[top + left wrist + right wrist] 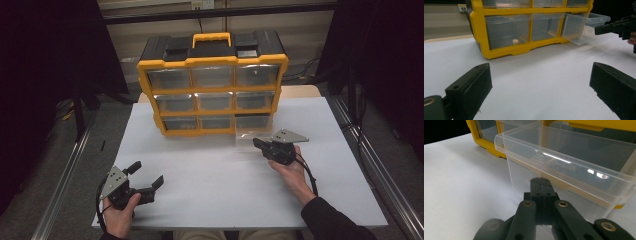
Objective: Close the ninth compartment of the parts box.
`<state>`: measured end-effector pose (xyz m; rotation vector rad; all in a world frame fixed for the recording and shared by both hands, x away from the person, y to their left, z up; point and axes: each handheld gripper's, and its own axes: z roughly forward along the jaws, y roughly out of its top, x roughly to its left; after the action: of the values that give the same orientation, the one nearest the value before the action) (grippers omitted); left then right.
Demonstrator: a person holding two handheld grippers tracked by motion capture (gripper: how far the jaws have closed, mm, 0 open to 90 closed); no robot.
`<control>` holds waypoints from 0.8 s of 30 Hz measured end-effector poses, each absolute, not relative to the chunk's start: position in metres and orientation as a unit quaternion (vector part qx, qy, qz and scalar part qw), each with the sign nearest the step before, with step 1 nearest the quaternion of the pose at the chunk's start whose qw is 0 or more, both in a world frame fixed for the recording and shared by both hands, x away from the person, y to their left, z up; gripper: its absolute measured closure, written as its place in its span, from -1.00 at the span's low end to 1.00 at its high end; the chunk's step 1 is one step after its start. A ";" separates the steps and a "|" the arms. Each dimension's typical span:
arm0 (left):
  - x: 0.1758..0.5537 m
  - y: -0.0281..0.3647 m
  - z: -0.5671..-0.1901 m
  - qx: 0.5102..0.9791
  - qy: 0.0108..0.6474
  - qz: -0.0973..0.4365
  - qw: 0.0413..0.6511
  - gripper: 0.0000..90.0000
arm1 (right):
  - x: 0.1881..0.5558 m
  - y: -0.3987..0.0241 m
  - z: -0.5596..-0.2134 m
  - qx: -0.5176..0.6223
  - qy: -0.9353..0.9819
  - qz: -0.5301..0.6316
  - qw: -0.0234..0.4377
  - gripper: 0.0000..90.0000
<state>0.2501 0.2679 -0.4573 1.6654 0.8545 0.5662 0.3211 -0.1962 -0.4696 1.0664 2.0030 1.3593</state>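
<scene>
One clear drawer (248, 138), lower right of the yellow organizer (212, 85), already stands pulled out. The right gripper (257, 142) meets its front with jaws closed, perhaps pinching its lip; the left gripper (147, 176) gapes empty, lower left.

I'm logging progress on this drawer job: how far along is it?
Done: the bottom-right clear drawer is pulled partway out of the yellow organizer. In hand: the right gripper, jaws shut, sits at the drawer's front wall; whether it pinches the front I can't tell. The left gripper rests open on the white table, holding nothing. Left: the drawer looks empty, so whatever comes next with it hasn't started.
</scene>
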 end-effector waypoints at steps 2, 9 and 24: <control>0.250 0.268 -0.457 0.705 0.363 0.241 0.559 -0.91 | 0.321 -0.196 -0.470 0.392 0.734 0.498 0.244 1.00; 0.250 0.268 -0.458 0.704 0.364 0.241 0.560 -0.91 | 0.325 -0.196 -0.469 0.392 0.733 0.499 0.246 1.00; 0.251 0.268 -0.458 0.705 0.365 0.237 0.559 -0.91 | 0.330 -0.191 -0.470 0.395 0.732 0.500 0.242 1.00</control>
<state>0.2508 0.2677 -0.4581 1.6630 0.8609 0.5598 0.3299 -0.1913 -0.4704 1.0793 2.0014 1.3680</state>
